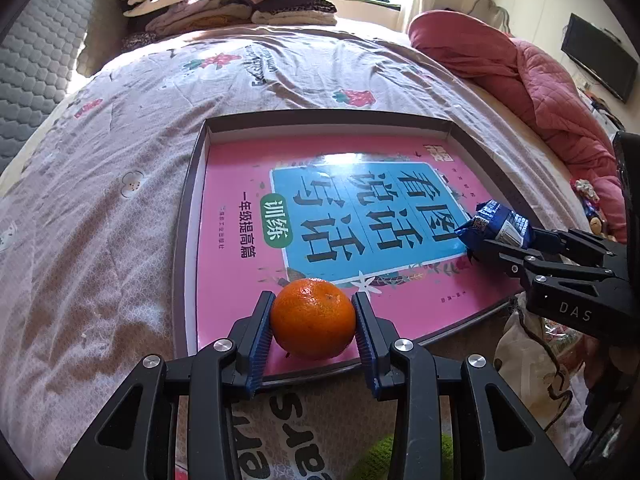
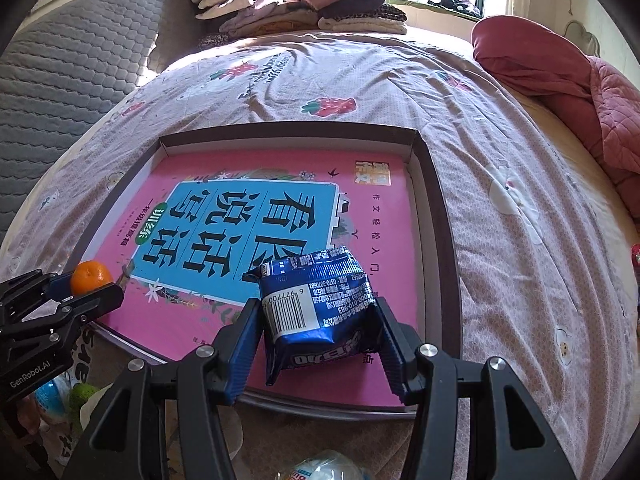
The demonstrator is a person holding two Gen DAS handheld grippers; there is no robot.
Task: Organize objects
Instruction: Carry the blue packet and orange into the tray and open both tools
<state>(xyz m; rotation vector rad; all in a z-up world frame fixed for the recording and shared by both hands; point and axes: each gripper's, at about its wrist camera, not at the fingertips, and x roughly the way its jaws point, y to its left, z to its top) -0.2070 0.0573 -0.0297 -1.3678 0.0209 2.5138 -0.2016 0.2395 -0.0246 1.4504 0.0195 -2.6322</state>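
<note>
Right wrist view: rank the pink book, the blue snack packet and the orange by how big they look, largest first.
1. pink book, filling most of the tray.
2. blue snack packet, held in the right claw; closeness to the camera inflates it.
3. orange, held in the left claw, farther off.

Both wrist cams close, facing shared tray (image 1: 188, 216) on bed (image 2: 520, 184)

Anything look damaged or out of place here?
The blue snack packet in the right tongs is crumpled and dented. The orange in the left tongs looks intact, above the pink book in the tray.
</note>
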